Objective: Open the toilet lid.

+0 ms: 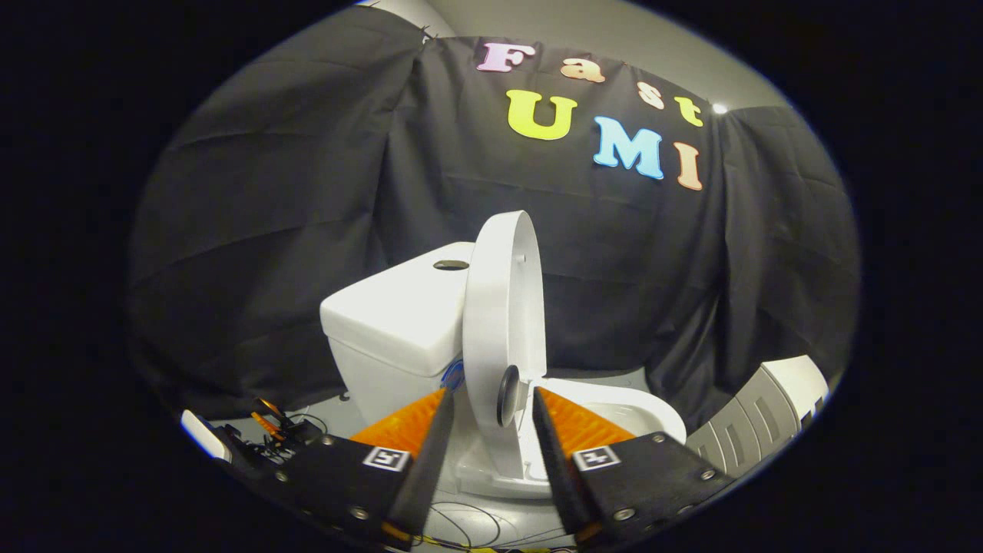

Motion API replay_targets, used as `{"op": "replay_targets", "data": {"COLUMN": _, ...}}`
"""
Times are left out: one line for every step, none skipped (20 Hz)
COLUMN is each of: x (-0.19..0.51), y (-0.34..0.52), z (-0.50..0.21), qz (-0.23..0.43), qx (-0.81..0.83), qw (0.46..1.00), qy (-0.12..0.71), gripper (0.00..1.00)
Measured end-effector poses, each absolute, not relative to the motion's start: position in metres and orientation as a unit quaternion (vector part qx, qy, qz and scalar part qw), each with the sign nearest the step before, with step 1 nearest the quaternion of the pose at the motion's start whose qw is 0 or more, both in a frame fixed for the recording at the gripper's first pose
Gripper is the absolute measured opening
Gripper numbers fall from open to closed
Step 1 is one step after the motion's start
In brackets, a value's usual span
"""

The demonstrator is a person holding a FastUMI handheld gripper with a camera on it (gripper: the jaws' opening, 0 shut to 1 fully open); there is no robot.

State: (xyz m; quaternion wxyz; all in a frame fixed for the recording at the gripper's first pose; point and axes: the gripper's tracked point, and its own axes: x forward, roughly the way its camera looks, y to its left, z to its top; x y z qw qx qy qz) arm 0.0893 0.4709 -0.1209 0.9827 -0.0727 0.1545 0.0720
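Note:
A white toilet stands ahead, with its tank (399, 315) on the left and its seat and bowl (622, 407) on the right. The lid (503, 307) is raised upright and seen almost edge-on, leaning back near the tank. A dark round bumper (507, 395) shows on its underside. My gripper (491, 393) is open, its two fingertips on either side of the lid's lower part. I see a narrow gap on the left side, and neither finger clearly presses on the lid.
The tank top carries a round flush button (451, 265). Cables and an orange-handled tool (269, 422) lie on the floor to the left, beside a white object (203, 434). A grey and white ribbed device (768, 407) stands right of the bowl.

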Motion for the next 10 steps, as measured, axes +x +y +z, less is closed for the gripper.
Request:
{"op": "replay_targets", "data": {"x": 0.084, "y": 0.47, "z": -0.112, "qz": 0.078, "qx": -0.07, "qw": 0.984, "qy": 0.144, "gripper": 0.77}}
{"op": "replay_targets", "data": {"x": 0.08, "y": 0.467, "z": -0.104, "qz": 0.084, "qx": -0.07, "qw": 0.985, "qy": 0.135, "gripper": 0.95}}
{"op": "replay_targets", "data": {"x": 0.075, "y": 0.464, "z": -0.096, "qz": 0.094, "qx": -0.067, "qw": 0.985, "qy": 0.128, "gripper": 0.95}}
{"op": "replay_targets", "data": {"x": 0.07, "y": 0.458, "z": -0.089, "qz": 0.104, "qx": -0.059, "qw": 0.985, "qy": 0.121, "gripper": 0.95}}
{"op": "replay_targets", "data": {"x": 0.065, "y": 0.45, "z": -0.078, "qz": 0.114, "qx": -0.047, "qw": 0.986, "qy": 0.111, "gripper": 0.95}}
{"op": "replay_targets", "data": {"x": 0.06, "y": 0.44, "z": -0.066, "qz": 0.121, "qx": -0.032, "qw": 0.987, "qy": 0.1, "gripper": 0.95}}
{"op": "replay_targets", "data": {"x": 0.057, "y": 0.429, "z": -0.051, "qz": 0.129, "qx": -0.016, "qw": 0.988, "qy": 0.086, "gripper": 0.95}}
{"op": "replay_targets", "data": {"x": 0.054, "y": 0.417, "z": -0.037, "qz": 0.137, "qx": -0.002, "qw": 0.988, "qy": 0.07, "gripper": 0.95}}
{"op": "replay_targets", "data": {"x": 0.051, "y": 0.403, "z": -0.023, "qz": 0.141, "qx": 0.01, "qw": 0.989, "qy": 0.052, "gripper": 0.95}}
{"op": "replay_targets", "data": {"x": 0.051, "y": 0.386, "z": -0.009, "qz": 0.143, "qx": 0.02, "qw": 0.989, "qy": 0.034, "gripper": 0.95}}
